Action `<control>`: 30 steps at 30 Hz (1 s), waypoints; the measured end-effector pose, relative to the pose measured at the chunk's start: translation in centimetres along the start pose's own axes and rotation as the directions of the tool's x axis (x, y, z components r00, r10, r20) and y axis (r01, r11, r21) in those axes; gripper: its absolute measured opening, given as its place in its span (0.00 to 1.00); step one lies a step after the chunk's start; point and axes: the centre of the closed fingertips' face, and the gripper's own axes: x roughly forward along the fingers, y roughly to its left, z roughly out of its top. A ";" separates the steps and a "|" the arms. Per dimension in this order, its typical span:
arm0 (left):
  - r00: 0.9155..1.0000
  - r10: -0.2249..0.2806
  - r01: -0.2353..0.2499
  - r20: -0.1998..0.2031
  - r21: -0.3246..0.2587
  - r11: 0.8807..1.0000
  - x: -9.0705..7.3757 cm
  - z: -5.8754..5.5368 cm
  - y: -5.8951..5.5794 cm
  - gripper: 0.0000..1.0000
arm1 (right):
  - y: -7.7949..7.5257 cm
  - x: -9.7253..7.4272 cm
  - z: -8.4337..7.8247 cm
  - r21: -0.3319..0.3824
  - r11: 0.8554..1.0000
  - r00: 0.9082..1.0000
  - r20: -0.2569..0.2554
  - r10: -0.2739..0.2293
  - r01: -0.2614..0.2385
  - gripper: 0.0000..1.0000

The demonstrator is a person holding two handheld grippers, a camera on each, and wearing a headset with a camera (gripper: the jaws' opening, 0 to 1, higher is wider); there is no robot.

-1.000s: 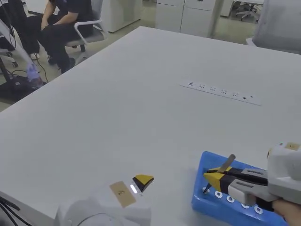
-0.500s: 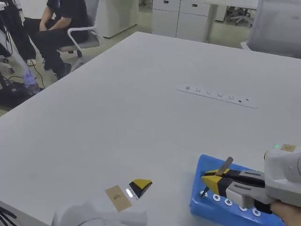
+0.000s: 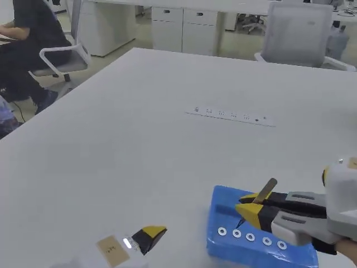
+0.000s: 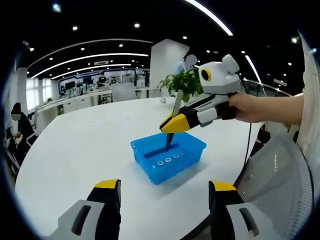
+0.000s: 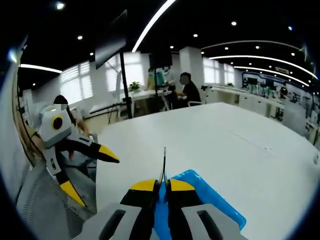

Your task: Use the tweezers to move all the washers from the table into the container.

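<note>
Since a second ago the headset has swung, so the whole scene slides over. The right gripper [image 3: 248, 211] still hangs over the container [image 3: 224, 196], and no washer has changed place.

Its yellow-tipped jaws are pressed together on the tweezers [image 3: 268, 188], as its own view shows [image 5: 161, 186]. The tan top end of the tweezers sticks up behind the jaws. Their dark points reach down inside the blue container, just above its floor. The jaws hide the middle of the tweezers, and I cannot tell whether the points hold anything.

Five washers [image 3: 250, 237] lie in a row on the container floor, along the wall nearest the person. The gripper body covers the container's right end, and the frame cuts its lower corner.

The left gripper [image 4: 165, 187] hovers short of the container with its jaws wide apart. It carries a tan sticker [image 3: 111, 249], and the mark on it is too small to read.

Beyond the container a white power strip [image 3: 230, 115] lies flat on the table [image 3: 139, 139]; its markings are too fine to read. Well past the table's far corner a person [image 3: 28, 39] sits in a chair, cut off by the frame edge.
</note>
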 end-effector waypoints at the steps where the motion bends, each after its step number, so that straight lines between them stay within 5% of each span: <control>1: 1.000 -0.003 0.003 -0.001 -0.002 1.000 0.0 -0.1 0.0 0.71 | 0.2 -0.3 0.0 -0.003 1.000 1.000 0.003 0.000 0.000 0.04; 12: 0.999 0.023 -0.023 0.039 0.001 1.000 -0.5 0.5 0.5 0.69 | 2.5 -2.6 -0.3 -0.006 1.000 1.000 0.020 -0.004 0.004 0.04; 15: 0.998 -0.022 0.020 0.057 0.037 0.999 -1.0 1.1 -0.4 0.69 | 3.1 -3.0 -0.7 -0.004 1.000 1.000 0.017 0.008 -0.008 0.04; 20: 0.995 -0.098 0.096 0.014 0.095 0.991 -1.3 1.3 -1.7 0.63 | 4.4 -3.6 -2.1 -0.023 0.998 0.999 -0.022 0.049 -0.050 0.04; 26: 0.975 -0.221 0.224 -0.034 0.135 0.965 -1.4 2.3 -3.5 0.50 | 6.0 -3.8 -4.2 -0.067 0.990 0.988 -0.098 0.119 -0.126 0.04; 30: 0.937 -0.337 0.348 -0.088 0.177 0.921 -1.3 2.3 -5.7 0.42 | 7.2 -3.9 -5.7 -0.109 0.976 0.974 -0.149 0.172 -0.189 0.04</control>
